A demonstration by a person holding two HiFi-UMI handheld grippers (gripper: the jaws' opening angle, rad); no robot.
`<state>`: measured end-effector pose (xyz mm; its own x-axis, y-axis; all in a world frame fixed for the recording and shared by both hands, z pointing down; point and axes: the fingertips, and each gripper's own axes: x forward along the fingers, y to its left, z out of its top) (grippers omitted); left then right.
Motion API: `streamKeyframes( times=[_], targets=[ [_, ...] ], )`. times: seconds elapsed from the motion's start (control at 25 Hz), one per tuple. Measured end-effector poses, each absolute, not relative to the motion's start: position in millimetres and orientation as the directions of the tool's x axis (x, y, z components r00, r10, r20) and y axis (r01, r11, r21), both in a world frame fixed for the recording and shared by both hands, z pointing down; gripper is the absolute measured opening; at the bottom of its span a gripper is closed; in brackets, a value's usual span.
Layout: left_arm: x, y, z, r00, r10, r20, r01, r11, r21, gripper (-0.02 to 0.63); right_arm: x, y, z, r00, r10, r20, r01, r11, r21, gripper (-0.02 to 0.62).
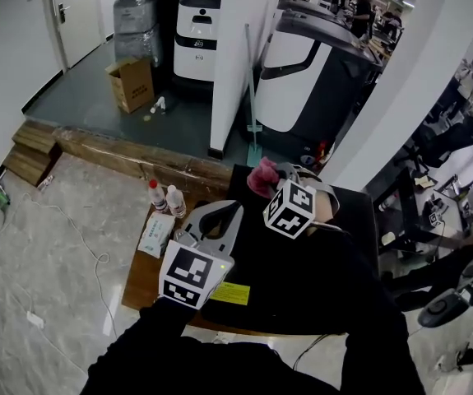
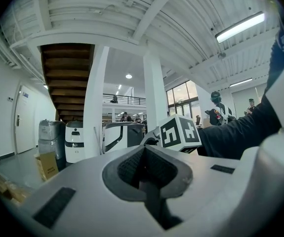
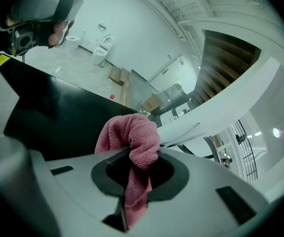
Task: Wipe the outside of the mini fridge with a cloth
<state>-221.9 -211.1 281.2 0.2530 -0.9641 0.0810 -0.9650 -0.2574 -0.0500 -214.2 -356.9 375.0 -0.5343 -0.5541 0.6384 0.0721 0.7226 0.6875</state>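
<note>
The black mini fridge (image 1: 302,262) stands below me, its flat top facing up; the same dark top fills the left of the right gripper view (image 3: 58,112). A pink cloth (image 1: 262,177) is bunched over the fridge's far edge. My right gripper (image 1: 274,181) is shut on it, and the cloth (image 3: 132,135) bulges out past its tips (image 3: 132,157) and hangs down between them. My left gripper (image 1: 234,210) hovers over the fridge's left front part, shut with nothing in it (image 2: 144,154). The right gripper's marker cube (image 2: 180,132) shows just ahead of it.
Two small bottles (image 1: 164,197) and a pack of wipes (image 1: 155,233) lie on a wooden table (image 1: 140,274) left of the fridge. A yellow label (image 1: 230,293) sits on the fridge. Beyond are a white pillar (image 1: 236,56), a cardboard box (image 1: 131,83) and a black-and-white machine (image 1: 318,72).
</note>
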Motion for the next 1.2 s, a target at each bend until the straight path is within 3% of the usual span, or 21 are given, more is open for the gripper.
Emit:
streamKeyframes(
  times=[0.24, 0.36, 0.52, 0.92, 1.2],
  targets=[
    [-241.0, -210.4, 285.8, 0.258, -0.962, 0.086, -0.964, -0.263, -0.05, 0.005, -227.7, -373.9, 372.6, -0.529, -0.624, 0.575, 0.062, 0.647, 0.76, 0.058],
    [-257.6, -201.4, 282.9, 0.282, -0.957, 0.071, -0.957, -0.286, -0.049, 0.006, -235.3, -370.4, 345.0, -0.559, -0.704, 0.438, 0.039, 0.505, 0.862, 0.058],
    [-289.0, -183.4, 269.5, 0.346, -0.938, 0.03, -0.936, -0.347, -0.056, 0.005, -239.2, -333.6, 277.4, -0.587, -0.753, 0.298, -0.079, 0.419, 0.904, 0.058],
    [-386.0, -136.4, 242.5, 0.509, -0.86, -0.034, -0.858, -0.504, -0.094, 0.005, -283.2, -189.3, 177.8, -0.493, -0.867, 0.063, -0.324, 0.251, 0.912, 0.06],
    [-435.3, -108.0, 238.5, 0.563, -0.816, -0.129, -0.826, -0.55, -0.125, 0.005, -334.5, -122.3, 180.3, -0.509, -0.861, -0.014, -0.606, 0.347, 0.716, 0.061]
  ],
)
